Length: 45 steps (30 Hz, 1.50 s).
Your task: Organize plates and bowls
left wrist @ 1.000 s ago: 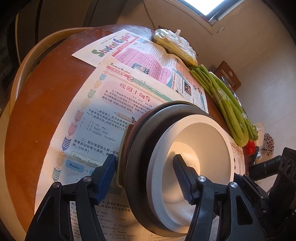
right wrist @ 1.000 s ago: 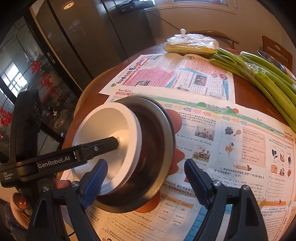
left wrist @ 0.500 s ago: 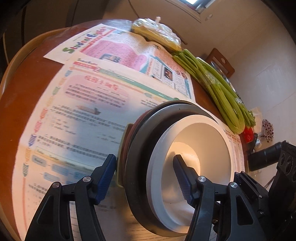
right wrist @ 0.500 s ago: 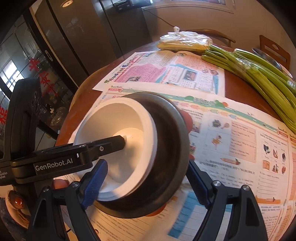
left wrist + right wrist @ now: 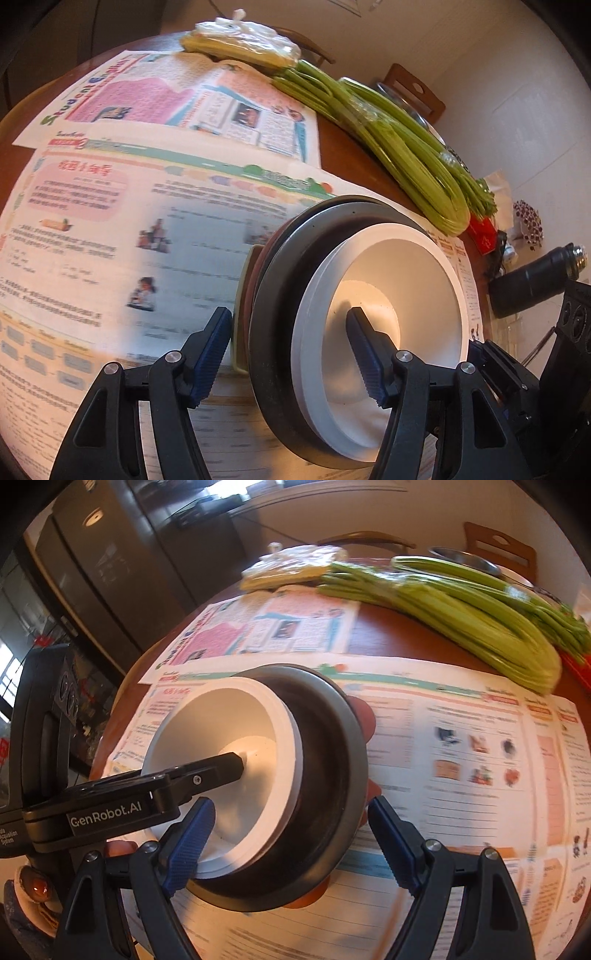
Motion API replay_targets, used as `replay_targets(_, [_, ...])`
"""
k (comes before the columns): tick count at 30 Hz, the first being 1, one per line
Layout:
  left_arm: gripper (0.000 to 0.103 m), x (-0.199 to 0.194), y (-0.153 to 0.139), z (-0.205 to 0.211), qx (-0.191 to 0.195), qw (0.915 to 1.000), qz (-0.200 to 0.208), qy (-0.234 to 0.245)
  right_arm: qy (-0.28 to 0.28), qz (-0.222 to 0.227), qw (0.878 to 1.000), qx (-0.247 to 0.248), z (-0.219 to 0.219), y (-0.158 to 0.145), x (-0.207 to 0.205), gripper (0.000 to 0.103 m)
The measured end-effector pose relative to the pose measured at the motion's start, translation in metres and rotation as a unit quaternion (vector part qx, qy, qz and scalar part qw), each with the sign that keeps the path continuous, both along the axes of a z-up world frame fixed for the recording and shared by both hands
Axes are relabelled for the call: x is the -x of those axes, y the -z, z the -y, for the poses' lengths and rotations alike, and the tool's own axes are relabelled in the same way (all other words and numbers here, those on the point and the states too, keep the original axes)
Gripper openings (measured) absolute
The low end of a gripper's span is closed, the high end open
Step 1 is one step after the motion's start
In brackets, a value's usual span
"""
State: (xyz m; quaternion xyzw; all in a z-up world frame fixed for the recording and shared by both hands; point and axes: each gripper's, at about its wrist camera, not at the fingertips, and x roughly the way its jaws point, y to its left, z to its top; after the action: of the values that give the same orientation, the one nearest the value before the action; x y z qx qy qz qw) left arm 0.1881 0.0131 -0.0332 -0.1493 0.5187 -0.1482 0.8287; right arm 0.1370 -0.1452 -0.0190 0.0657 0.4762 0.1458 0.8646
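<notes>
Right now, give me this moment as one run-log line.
left hand-held gripper: clamps nested bowl stack | right hand-held gripper: straddles stack, grip unclear | stack: tilted over newspaper
</notes>
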Motion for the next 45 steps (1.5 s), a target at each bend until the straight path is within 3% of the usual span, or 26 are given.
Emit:
replay_targets(8, [0.066, 0.0, -0.003, 0.04, -0.023, 0.9995, 0.007, 0.023, 0.029, 0.005, 1.0, 0.003, 0.042, 0.0, 0.007, 0.085])
replay_targets(15, [0.066, 0.003, -0.007, 0.051, -0.038, 0.9988, 0.012, 0.03, 0.04, 0.003, 0.999, -0.006, 0.059, 0.002, 0.01, 0.085])
replay_targets(33, [0.066, 0.002, -0.006, 0.051, -0.04, 0.9986, 0.012, 0.034, 0.025, 0.006, 1.0, -0.006, 0.049, 0.0, 0.013, 0.085])
replay_targets(45, [0.066, 0.002, -0.005, 0.039, -0.036, 0.9988, 0.013, 0.031, 0.021, 0.019, 0.999, 0.025, 0.031, -0.002, 0.016, 0.085])
